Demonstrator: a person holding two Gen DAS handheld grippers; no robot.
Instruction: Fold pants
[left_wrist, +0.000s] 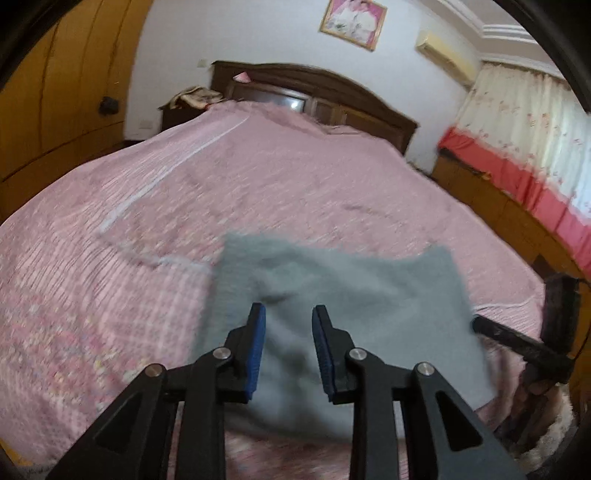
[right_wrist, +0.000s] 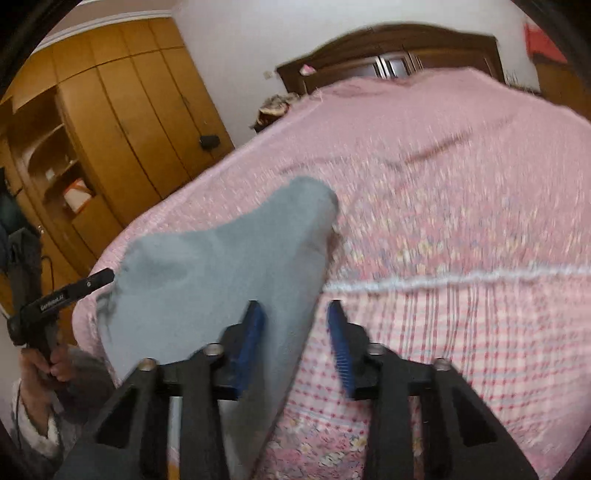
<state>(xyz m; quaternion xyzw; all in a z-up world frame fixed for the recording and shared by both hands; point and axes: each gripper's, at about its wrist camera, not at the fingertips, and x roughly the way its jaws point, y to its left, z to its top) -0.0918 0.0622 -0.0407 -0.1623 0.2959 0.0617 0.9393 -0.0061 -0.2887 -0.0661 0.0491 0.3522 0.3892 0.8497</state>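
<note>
Where the pink bedspread (left_wrist: 258, 177) lies | grey pants (left_wrist: 351, 295) folded flat | left tool (left_wrist: 289, 314) spread | right tool (right_wrist: 295, 310) spread

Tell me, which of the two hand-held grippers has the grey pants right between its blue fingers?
The left gripper: grey pants fill the whole gap between its open fingers. The right gripper sits at the pants' edge, with pink bedspread showing beside its other finger.
</note>
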